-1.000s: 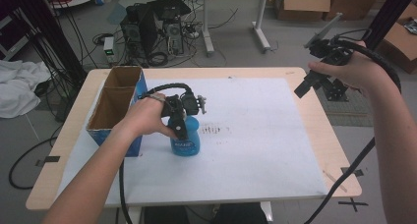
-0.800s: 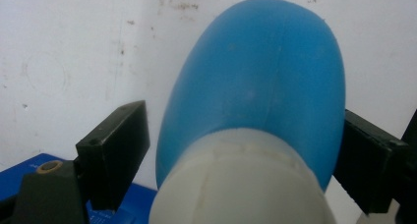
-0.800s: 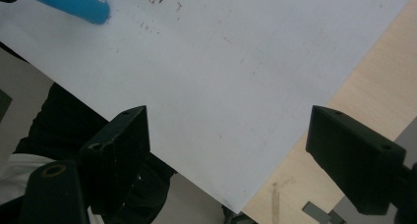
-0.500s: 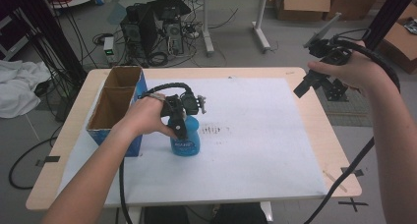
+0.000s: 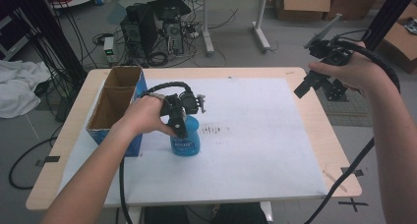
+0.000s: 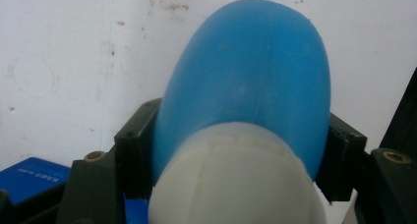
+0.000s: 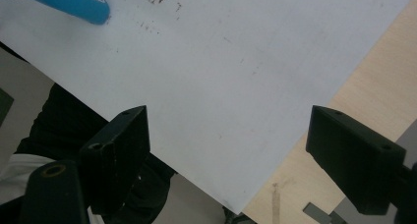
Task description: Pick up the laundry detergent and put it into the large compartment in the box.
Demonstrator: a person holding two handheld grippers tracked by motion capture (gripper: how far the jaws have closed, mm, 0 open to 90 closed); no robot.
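Observation:
A blue bottle with a white cap stands upright on the white sheet, just right of the blue cardboard box. My left gripper comes down over its top and is shut on it. In the left gripper view the blue bottle and its white cap sit squeezed between both jaws. My right gripper is held high over the table's right edge, open, with nothing between its jaws. In the right gripper view the right gripper looks down on the sheet, and the bottle's base shows at top left.
The open-topped box has two compartments; what lies inside is not visible. Dark smudges mark the sheet beside the bottle. A wooden table edge borders the sheet at right. Computers and cables stand on the floor behind the table.

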